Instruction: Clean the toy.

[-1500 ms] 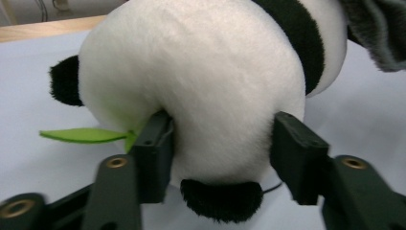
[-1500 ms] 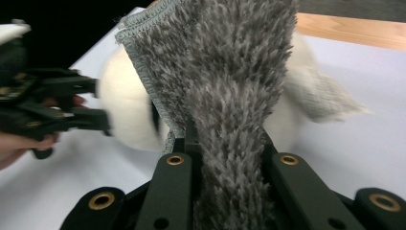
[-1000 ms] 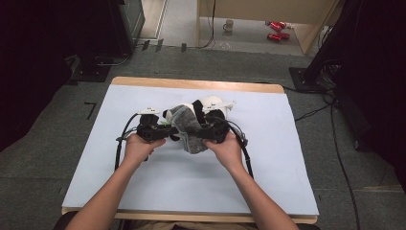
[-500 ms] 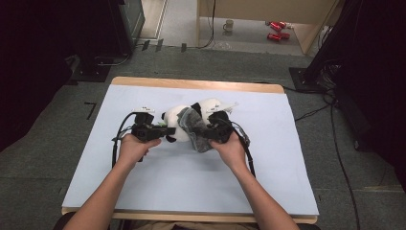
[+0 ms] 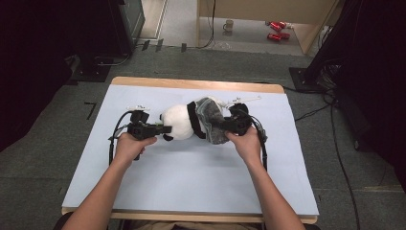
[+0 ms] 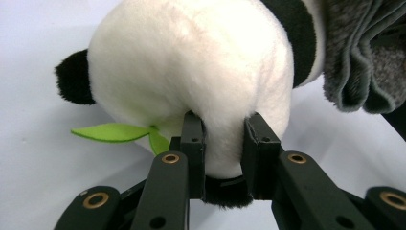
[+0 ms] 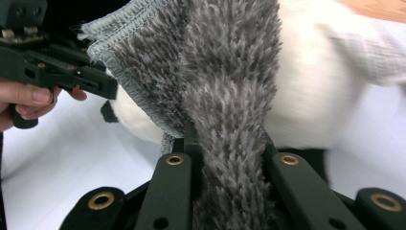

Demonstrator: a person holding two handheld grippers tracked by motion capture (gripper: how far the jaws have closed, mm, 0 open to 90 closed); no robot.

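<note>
A black-and-white plush panda [image 5: 181, 122] lies across the middle of the table, with a green felt leaf [image 6: 112, 132] by it. My left gripper [image 5: 165, 129] is shut on the panda's white plush [image 6: 191, 72] at its left end. A grey fuzzy cloth [image 5: 210, 120] wraps the panda's right part. My right gripper [image 5: 221, 126] is shut on a fold of that grey cloth [image 7: 225, 96], which fills the gap between its jaws. In the right gripper view the left gripper [image 7: 103, 86] shows at upper left.
A pale blue mat covers the wooden table [image 5: 191, 85]. A small white item [image 5: 246, 100] lies behind the panda near the far edge. On the floor beyond stand a mug [image 5: 229, 25] and red objects [image 5: 276, 29]. Cables [image 5: 113, 139] trail from the grippers.
Both grippers have moved apart, the left to the left and the right to the right. The panda is now stretched out lengthwise, with the grey cloth drawn toward its right end.
</note>
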